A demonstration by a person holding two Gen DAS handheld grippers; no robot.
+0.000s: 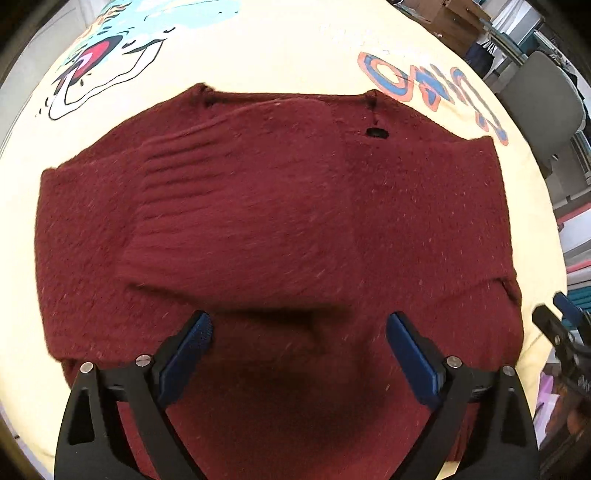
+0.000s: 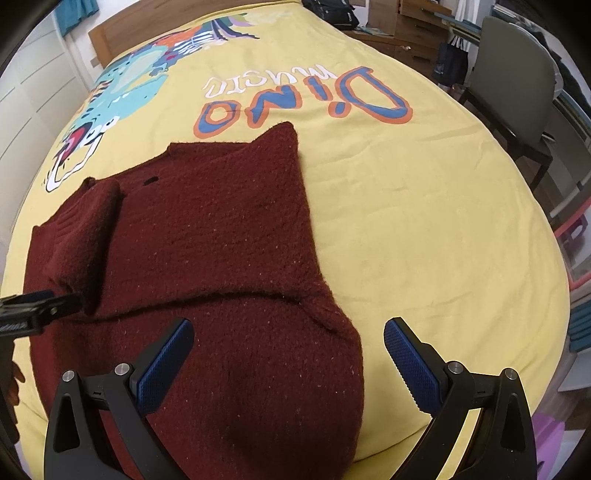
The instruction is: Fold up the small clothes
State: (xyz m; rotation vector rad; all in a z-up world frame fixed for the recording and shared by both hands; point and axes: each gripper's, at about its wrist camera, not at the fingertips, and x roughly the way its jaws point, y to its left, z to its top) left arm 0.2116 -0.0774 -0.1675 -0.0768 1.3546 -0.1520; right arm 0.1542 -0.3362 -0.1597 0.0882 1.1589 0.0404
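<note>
A dark red knitted sweater (image 1: 280, 206) lies flat on the yellow bed sheet (image 1: 280, 55), sleeves folded in over its body. My left gripper (image 1: 299, 347) is open and empty, just above the sweater's near part. In the right wrist view the sweater (image 2: 207, 236) fills the left half. My right gripper (image 2: 288, 354) is open and empty over the sweater's near right corner. The left gripper (image 2: 33, 306) shows at the left edge, next to a folded sleeve. The right gripper (image 1: 561, 332) shows at the right edge of the left wrist view.
The sheet (image 2: 424, 221) has a dinosaur print (image 2: 122, 88) and "Dino" lettering (image 2: 303, 99). A grey chair (image 2: 517, 74) stands beside the bed on the right, with drawers (image 2: 417, 22) and storage boxes behind. A wooden headboard (image 2: 122, 33) is at the far end.
</note>
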